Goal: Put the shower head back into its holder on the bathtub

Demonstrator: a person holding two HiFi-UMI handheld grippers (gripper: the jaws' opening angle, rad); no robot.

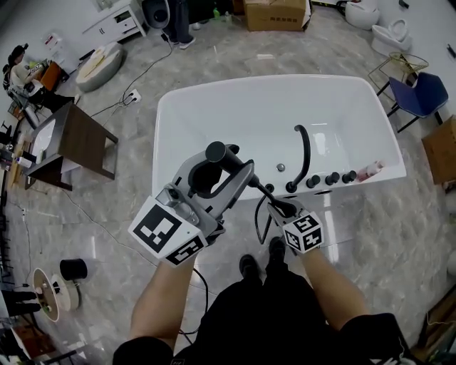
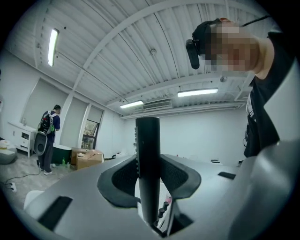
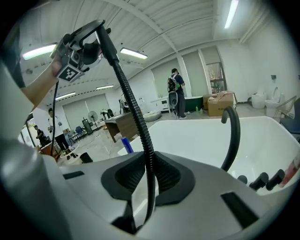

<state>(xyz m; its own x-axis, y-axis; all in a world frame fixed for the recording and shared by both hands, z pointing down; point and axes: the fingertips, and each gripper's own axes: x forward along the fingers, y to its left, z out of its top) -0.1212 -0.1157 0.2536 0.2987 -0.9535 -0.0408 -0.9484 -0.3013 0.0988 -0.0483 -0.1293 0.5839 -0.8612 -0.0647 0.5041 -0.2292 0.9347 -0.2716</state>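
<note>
- Shower head [image 1: 216, 152] is up in the air, clamped in the left gripper [image 1: 214, 171]. From the head view it hangs over the near rim of the tub [image 1: 171, 114] and isn't resting on it anywhere.
- In the left gripper view both pads squeeze the black handle from the sides. The handle stands upright between them and the gripper points roughly level.
- Hose [image 1: 265, 191] leaves the bottom of the handle and drops down and right to the right gripper [image 1: 283, 208], which sits lower, just in front of the tub's near edge.
- The right gripper is pinching that ribbed hose, one pad tight on each side. In the right gripper view the hose climbs from there up to the left gripper, high at the left.
- A black curved spout [image 1: 305, 150] stands on the tub's near rim toward the right. A row of black knobs [image 1: 331, 178] is just beside it, with a pink thing [image 1: 370, 171] at the end of the row.
- Honestly can't pick out the holder itself from these angles.
- Around the tub there's a brown table [image 1: 82, 139] to the left and a blue chair [image 1: 424, 93] to the right. A cardboard box [image 1: 274, 13] and a toilet [image 1: 392, 36] are at the far end.
- A person [image 3: 176, 93] with a backpack stands over by the box.
</note>
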